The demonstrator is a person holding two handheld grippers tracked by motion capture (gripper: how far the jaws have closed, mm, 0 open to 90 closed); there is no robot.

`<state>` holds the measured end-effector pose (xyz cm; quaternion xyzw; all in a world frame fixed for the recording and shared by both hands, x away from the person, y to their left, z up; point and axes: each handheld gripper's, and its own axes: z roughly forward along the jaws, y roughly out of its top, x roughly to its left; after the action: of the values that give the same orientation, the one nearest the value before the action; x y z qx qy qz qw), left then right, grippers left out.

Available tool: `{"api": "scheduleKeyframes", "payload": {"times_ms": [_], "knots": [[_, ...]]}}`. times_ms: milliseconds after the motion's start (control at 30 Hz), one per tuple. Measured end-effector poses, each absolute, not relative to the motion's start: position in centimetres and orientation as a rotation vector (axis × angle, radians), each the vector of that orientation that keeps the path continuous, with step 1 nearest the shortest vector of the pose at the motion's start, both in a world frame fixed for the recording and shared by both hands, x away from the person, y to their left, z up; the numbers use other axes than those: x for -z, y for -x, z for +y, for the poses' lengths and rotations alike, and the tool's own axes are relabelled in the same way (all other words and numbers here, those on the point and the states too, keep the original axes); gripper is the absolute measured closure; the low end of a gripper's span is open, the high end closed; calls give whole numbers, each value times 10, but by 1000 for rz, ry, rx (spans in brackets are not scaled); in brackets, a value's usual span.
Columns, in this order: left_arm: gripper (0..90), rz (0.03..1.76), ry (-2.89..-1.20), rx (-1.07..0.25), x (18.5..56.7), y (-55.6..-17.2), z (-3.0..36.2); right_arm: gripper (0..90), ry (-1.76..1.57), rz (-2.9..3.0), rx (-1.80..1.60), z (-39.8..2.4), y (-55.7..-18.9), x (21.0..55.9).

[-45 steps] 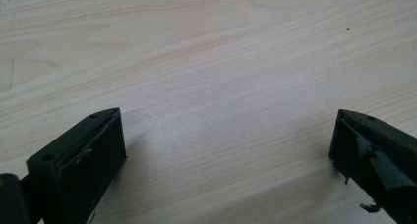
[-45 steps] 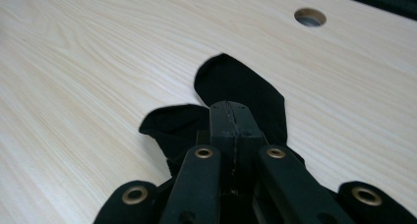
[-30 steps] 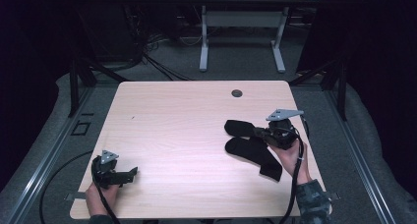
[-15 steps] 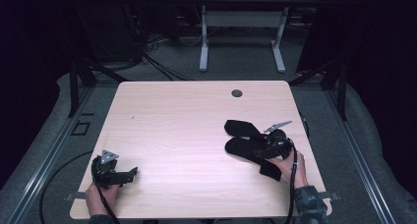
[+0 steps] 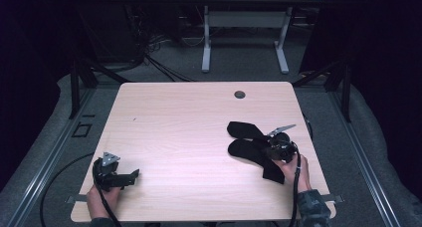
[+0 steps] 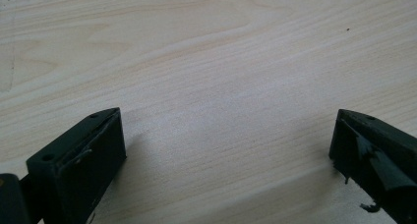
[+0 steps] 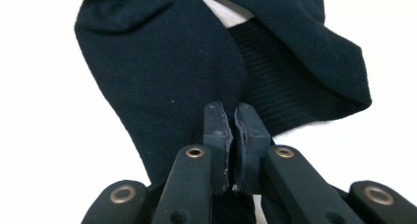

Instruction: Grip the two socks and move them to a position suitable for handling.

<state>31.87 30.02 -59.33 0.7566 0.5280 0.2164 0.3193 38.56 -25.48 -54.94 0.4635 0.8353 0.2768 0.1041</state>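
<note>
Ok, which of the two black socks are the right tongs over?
The nearer sock, the one closer to the person: the shut right tongs sit on it. The farther sock lies beyond, toward the table's far edge, crossing it.

The desk (image 5: 199, 137) lies bare across its left, middle and far parts, open to pass. Two black socks (image 5: 249, 145) lie near its right edge, the one obstacle. A small grommet hole (image 5: 240, 94) sits flush at the far edge.

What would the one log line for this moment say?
right gripper: jaws just closed, shut above black socks, hold on cloth unclear | left gripper: jaws open, nothing between | table: wooden
</note>
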Motion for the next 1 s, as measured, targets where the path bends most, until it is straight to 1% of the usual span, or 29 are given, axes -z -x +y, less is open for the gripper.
{"api": "scheduleKeyframes", "payload": {"times_ms": [133, 233, 300, 400, 500, 533, 767, 1000], "knots": [[2, 1386, -1992, -570, 593, -319, 300, 865, -1356, 2444, -864, -255, -382, 540], [2, 1386, -1991, -570, 593, -319, 300, 865, -1318, 2417, -921, -255, -376, 521], [2, 1386, -1991, -570, 593, -319, 300, 865, -1313, 2407, -923, -255, -375, 517], [2, 1386, -1992, -571, 593, -319, 300, 865, -1266, 2383, -962, -252, -368, 497], [2, 1386, -1992, -570, 593, -319, 300, 865, -1237, 2380, -989, -251, -365, 488], [2, 1387, -1991, -569, 593, -319, 300, 865, -1210, 2367, -1003, -247, -361, 478], [2, 1387, -1991, -569, 593, -319, 300, 865, -1087, 2378, -1057, -228, -348, 452], [2, 1387, -1991, -569, 593, -319, 300, 865, -985, 2410, -1102, -205, -335, 441]]}}
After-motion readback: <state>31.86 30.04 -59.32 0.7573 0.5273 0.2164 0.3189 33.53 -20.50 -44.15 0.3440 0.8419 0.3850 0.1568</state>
